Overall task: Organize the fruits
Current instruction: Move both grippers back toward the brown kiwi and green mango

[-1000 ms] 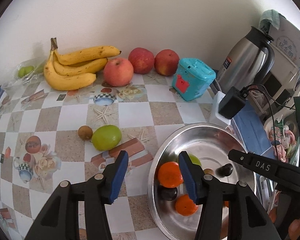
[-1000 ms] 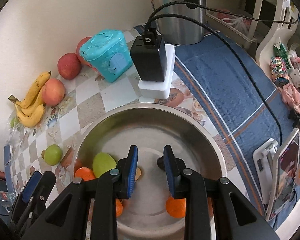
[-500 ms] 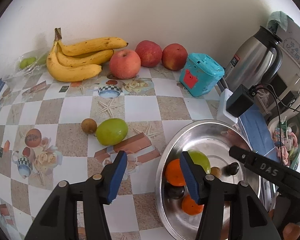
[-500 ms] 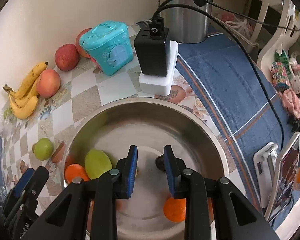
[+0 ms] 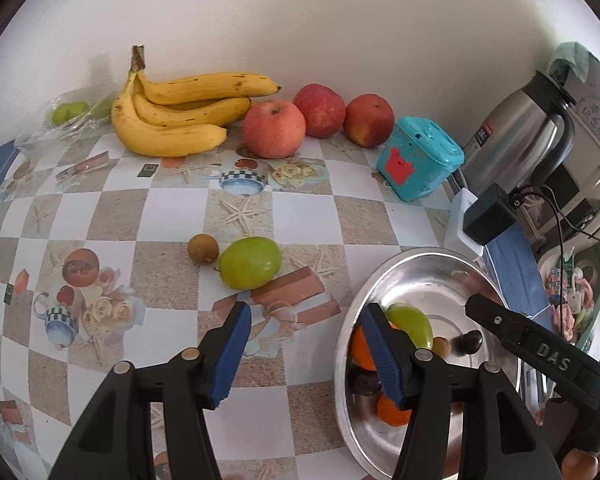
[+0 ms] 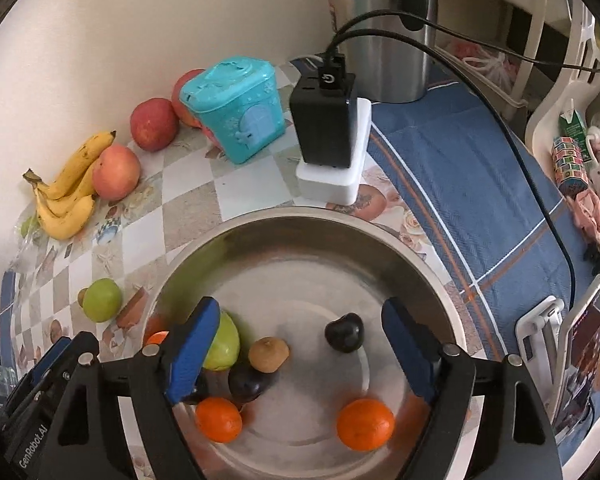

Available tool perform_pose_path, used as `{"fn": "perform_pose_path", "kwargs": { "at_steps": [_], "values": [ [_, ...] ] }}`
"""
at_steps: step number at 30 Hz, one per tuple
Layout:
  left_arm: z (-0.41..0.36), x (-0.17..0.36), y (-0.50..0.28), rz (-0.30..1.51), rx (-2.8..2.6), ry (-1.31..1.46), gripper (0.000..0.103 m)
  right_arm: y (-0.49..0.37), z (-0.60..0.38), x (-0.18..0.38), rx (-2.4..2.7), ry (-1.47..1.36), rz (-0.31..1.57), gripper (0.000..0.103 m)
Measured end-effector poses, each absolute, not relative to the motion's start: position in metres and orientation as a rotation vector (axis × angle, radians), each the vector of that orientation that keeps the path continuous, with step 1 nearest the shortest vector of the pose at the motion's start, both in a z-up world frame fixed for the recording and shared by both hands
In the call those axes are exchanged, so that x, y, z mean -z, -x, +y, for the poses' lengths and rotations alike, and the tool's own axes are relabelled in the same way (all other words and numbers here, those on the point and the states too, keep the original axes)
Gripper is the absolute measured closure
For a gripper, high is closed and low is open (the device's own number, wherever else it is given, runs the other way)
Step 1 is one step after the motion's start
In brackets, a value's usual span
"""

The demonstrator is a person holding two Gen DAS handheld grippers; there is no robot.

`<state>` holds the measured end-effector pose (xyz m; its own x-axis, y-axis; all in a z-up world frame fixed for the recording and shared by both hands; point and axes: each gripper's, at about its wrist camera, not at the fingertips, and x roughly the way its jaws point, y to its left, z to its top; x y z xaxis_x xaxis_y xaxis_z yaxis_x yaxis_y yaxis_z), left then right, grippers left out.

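Note:
My right gripper hangs over the steel bowl, its jaws opening wide and gripping nothing. Under it in the bowl lie a small brown fruit, a dark plum, another dark fruit, a green fruit and two oranges. My left gripper hovers over the tablecloth left of the bowl, jaws opening, nothing between them. Ahead of it on the table lie a green fruit and a small brown fruit. Bananas and three apples rest by the wall.
A teal box stands right of the apples. A black charger on a white block, with its cable, sits just behind the bowl. A steel kettle, a blue cloth and a phone on a stand fill the right side.
My right gripper's jaws have gone from nearly shut to wide apart over the bowl, uncovering the small brown fruit and plum below. The left jaws have widened a little.

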<state>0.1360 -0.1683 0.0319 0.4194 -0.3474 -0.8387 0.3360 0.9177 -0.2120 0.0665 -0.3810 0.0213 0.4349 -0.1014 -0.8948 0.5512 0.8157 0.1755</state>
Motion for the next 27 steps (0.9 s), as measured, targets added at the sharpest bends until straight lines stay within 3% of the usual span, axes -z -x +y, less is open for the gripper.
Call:
{"fn": "perform_pose_path", "kwargs": {
  "at_steps": [4, 27],
  "values": [
    [-0.155, -0.035, -0.140, 1.053, 0.408, 0.040, 0.039, -0.066, -0.379, -0.021, 0.382, -0.523, 1.038, 0.005],
    [-0.050, -0.042, -0.178, 1.040, 0.214, 0.149, 0.032, -0.108, -0.273, -0.028, 0.087, -0.426, 1.009, 0.004]
  ]
}}
